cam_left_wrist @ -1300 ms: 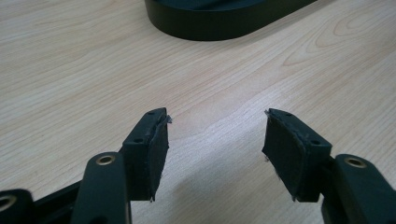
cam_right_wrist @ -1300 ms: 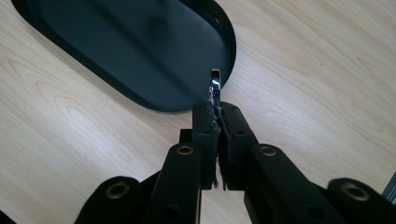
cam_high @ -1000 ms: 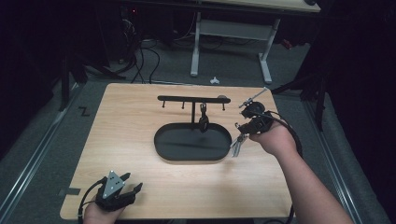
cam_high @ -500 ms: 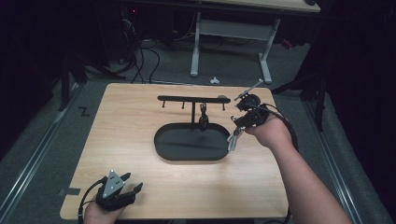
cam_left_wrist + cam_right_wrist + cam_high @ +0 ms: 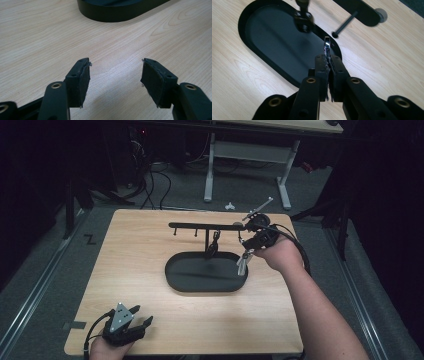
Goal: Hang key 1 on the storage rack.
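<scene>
A black oval tray (image 5: 197, 279) lies mid-table, with a post bearing a black hook bar (image 5: 200, 225) above it. A dark item (image 5: 213, 245) hangs from one hook and shows blurred as a dark item (image 5: 303, 20) over the tray (image 5: 272, 42). My right gripper (image 5: 245, 256) hovers at the tray's right end, shut on a thin silvery metal piece (image 5: 242, 265). Seen edge-on, the metal piece (image 5: 326, 46) sticks up from my right gripper (image 5: 327, 58), just short of a hook peg (image 5: 345, 23). My left gripper (image 5: 144, 322) rests open at the table's front left corner, nothing between its pads (image 5: 81, 77).
The tray's wall (image 5: 117, 11) lies ahead of my left gripper across bare wood. A desk frame (image 5: 245, 165) and cables (image 5: 150, 185) stand on the floor beyond the table's far edge. Light wood table (image 5: 125, 265) spreads left of the tray.
My right gripper, still holding the metal piece, has moved a little left and away, closer to the right end of the hook bar. The left gripper has stayed put.
</scene>
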Demonstrator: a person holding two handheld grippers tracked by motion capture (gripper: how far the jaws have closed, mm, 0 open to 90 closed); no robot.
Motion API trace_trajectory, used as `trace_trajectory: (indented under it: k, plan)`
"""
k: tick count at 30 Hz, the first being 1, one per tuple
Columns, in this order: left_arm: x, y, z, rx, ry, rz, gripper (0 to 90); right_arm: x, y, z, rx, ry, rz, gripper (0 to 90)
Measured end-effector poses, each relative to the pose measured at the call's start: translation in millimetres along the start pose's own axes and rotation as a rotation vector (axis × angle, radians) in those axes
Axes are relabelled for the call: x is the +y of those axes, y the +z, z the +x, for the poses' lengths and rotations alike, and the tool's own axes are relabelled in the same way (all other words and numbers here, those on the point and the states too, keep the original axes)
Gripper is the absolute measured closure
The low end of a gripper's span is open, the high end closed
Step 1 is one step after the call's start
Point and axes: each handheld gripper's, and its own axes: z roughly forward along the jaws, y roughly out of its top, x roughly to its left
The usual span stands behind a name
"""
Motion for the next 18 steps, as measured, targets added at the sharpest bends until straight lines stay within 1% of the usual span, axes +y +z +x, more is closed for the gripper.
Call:
trace_trajectory:
  k: [3,6,8,9,12,15,17,18]
  plan:
    - [-0.1,0.2,0.3,0.001,0.001,0.0,40.2,5.6,1.4,2.5,0.001,-0.011,-0.005,86.2]
    - [0.0,-0.2,0.3,0.0,0.001,-0.001,40.2,9.0,3.9,1.0,0.007,0.003,-0.004,86.2]
    - [0.0,-0.4,0.7,0.0,0.0,-0.002,40.2,9.6,6.3,-0.1,0.011,0.023,-0.003,86.2]
    - [-0.1,-0.5,1.0,0.0,-0.001,-0.002,40.2,9.7,7.7,-1.4,0.012,0.016,-0.005,86.2]
    - [-0.1,-0.6,1.4,0.0,-0.002,-0.002,40.2,9.8,10.8,-2.9,0.012,0.028,0.001,86.2]
    - [0.1,-0.7,0.9,0.0,-0.001,-0.004,40.2,10.3,11.8,-7.4,0.012,0.037,-0.007,86.1]
    - [0.1,-0.6,0.8,-0.001,0.0,-0.003,40.2,10.0,12.4,-10.8,0.014,0.056,-0.009,86.1]
    - [0.1,-0.5,0.9,0.0,0.001,-0.002,40.2,9.8,12.9,-12.3,0.015,0.051,-0.011,86.1]
